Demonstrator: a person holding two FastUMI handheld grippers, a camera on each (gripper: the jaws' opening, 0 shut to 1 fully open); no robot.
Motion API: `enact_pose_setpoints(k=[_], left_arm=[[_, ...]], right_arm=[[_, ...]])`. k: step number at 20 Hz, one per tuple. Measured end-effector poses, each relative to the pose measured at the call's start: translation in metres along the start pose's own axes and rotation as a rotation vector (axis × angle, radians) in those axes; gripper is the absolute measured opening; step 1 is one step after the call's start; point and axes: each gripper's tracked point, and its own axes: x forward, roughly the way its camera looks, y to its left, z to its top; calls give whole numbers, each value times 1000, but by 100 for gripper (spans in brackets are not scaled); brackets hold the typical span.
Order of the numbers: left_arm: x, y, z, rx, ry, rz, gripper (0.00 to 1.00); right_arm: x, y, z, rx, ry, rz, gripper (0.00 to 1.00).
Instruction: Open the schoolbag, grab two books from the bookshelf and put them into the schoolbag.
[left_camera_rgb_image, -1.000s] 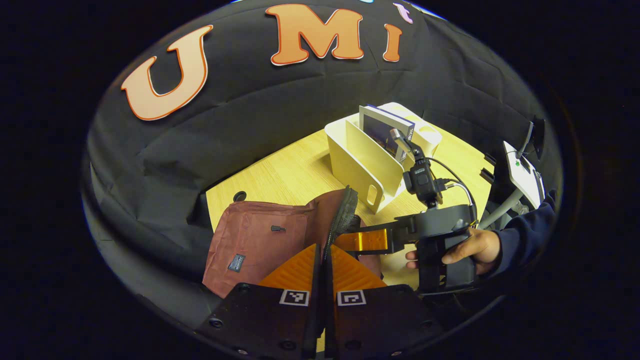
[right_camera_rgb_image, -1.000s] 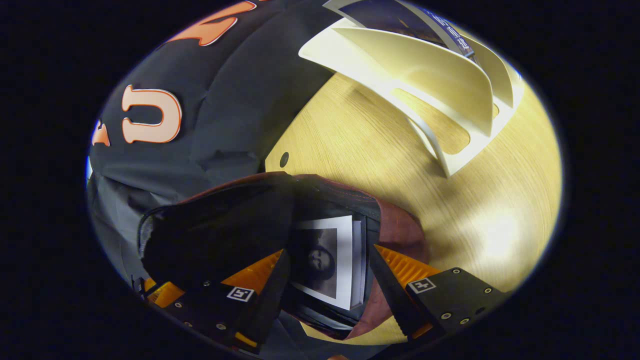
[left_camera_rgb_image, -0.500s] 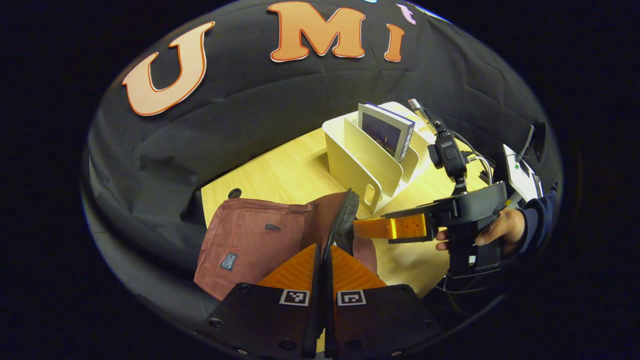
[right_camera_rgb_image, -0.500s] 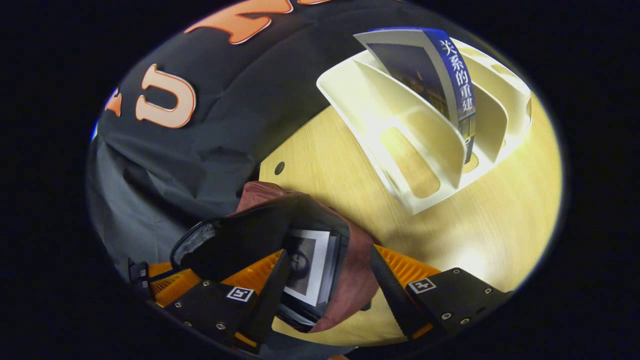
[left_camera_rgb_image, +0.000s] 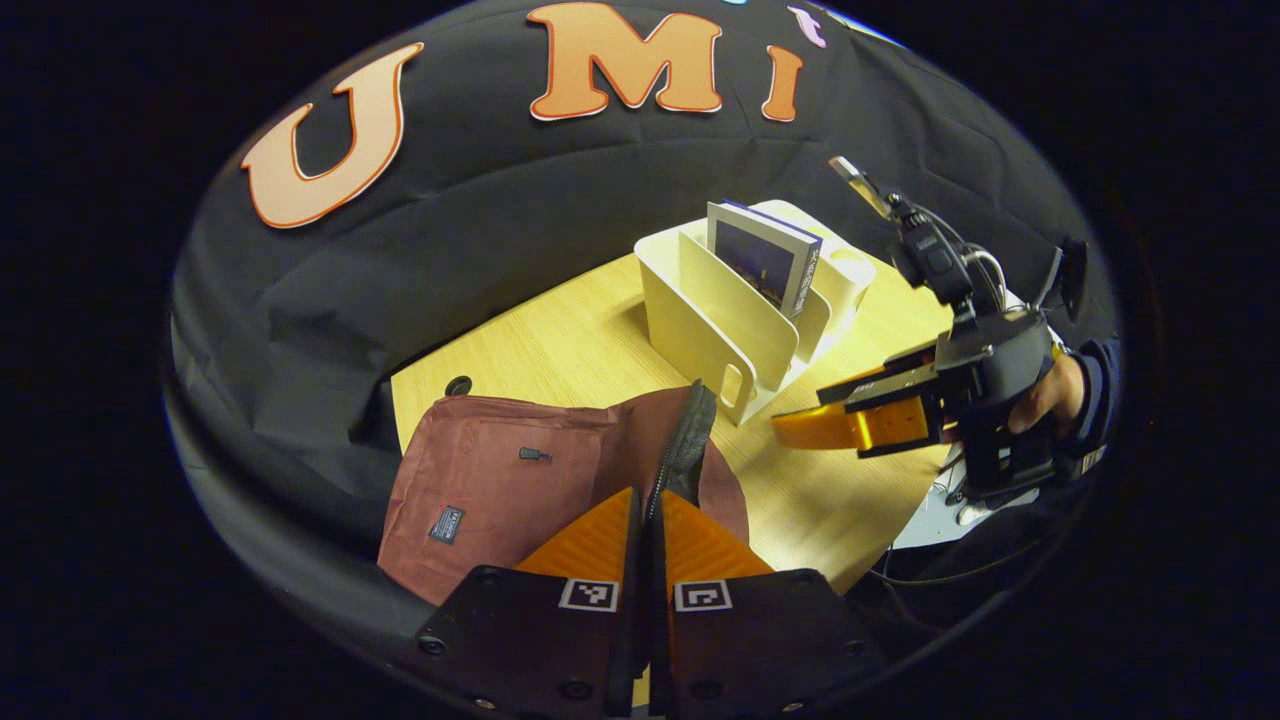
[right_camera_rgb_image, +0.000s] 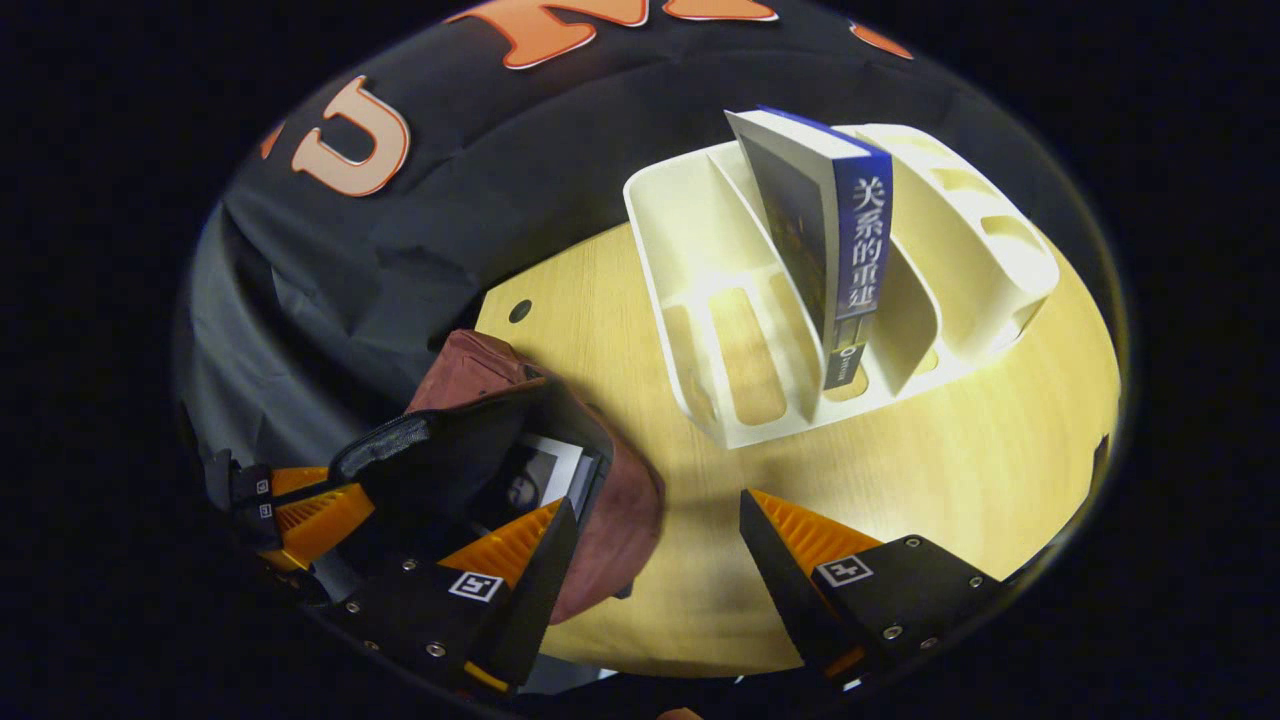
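Observation:
The maroon schoolbag (left_camera_rgb_image: 500, 470) lies on the wooden table (left_camera_rgb_image: 560, 350), and my left gripper (left_camera_rgb_image: 650, 497) is shut on its zip edge, holding the flap up. In the right gripper view a book with a grey portrait cover (right_camera_rgb_image: 535, 478) sits inside the bag's mouth (right_camera_rgb_image: 610, 500). My right gripper (right_camera_rgb_image: 655, 520) is open and empty, hanging over bare table right of the bag. The left gripper view has that same right gripper (left_camera_rgb_image: 800, 415), held by a hand (left_camera_rgb_image: 1040, 395), below the shelf. A blue-spined book (right_camera_rgb_image: 855, 250) stands upright in the cream bookshelf (right_camera_rgb_image: 690, 220).
The bookshelf (left_camera_rgb_image: 700, 320) has several slots, and the book (left_camera_rgb_image: 765, 262) leans in a middle one. A cable hole (left_camera_rgb_image: 458, 385) is in the table behind the bag. A white device on a stand (left_camera_rgb_image: 940, 510) sits off the table's right edge.
My right gripper has come out of the bag's mouth and moved up and right, away from the bag toward the bookshelf, staying open. The portrait book stays in the bag. My left gripper keeps hold of the flap.

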Motion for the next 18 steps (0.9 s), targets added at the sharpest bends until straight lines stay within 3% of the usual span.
enact_pose_setpoints(k=[11, 18], left_arm=[[8, 1, -4, 6, -23, -69, 6], [12, -6, -5, -7, -27, -91, 6]], right_arm=[[-47, -47, 42, -168, 66, -218, 98], [-61, -53, 82, -234, 117, -259, 98]])
